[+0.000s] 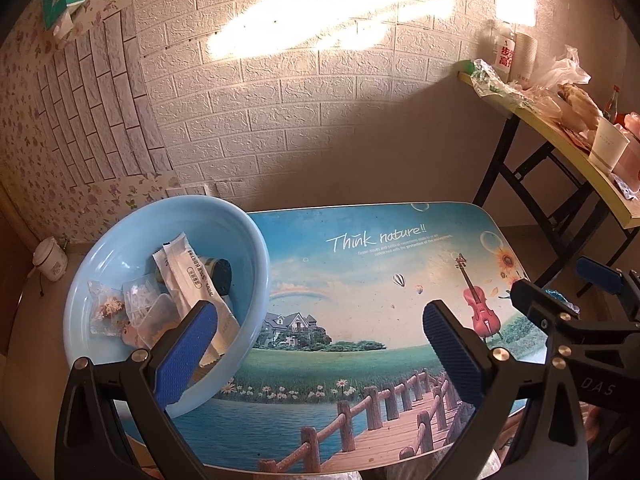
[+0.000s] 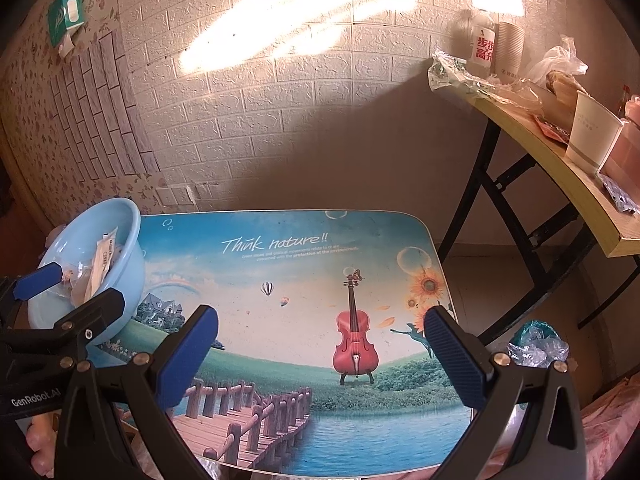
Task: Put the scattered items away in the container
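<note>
Since the light blue plastic basin (image 1: 168, 240) holding the packets overhangs the printed table's (image 1: 360, 264) left edge, both empty, spread-fingered grippers, left (image 1: 320, 356) and right (image 2: 320, 356), risk tipping it off.

Right gripper (image 2: 320, 356) wide open over table (image 2: 280, 280); basin (image 2: 132, 264) far left.

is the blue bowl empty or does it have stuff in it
Not empty. The blue bowl holds a long white packet, small clear bags and a dark round thing I cannot identify.
</note>
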Action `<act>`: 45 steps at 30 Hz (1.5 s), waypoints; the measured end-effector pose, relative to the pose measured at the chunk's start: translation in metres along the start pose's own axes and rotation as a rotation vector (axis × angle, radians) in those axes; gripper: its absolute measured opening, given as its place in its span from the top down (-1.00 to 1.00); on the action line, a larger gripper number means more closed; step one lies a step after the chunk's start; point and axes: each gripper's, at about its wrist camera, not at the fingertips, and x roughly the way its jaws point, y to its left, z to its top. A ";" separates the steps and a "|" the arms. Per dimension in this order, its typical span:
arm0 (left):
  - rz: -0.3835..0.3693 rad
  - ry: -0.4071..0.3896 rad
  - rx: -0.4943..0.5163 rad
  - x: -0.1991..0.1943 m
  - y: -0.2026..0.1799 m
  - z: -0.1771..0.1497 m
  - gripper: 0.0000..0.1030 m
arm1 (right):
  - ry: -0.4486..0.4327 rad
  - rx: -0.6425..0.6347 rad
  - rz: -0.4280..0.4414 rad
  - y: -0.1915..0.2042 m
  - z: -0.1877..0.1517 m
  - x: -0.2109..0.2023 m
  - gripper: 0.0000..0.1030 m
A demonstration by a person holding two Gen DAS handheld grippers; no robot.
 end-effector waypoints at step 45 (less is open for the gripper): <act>0.205 0.010 -0.229 -0.031 0.184 -0.036 -1.00 | 0.030 -0.315 0.236 0.213 0.010 0.008 -1.00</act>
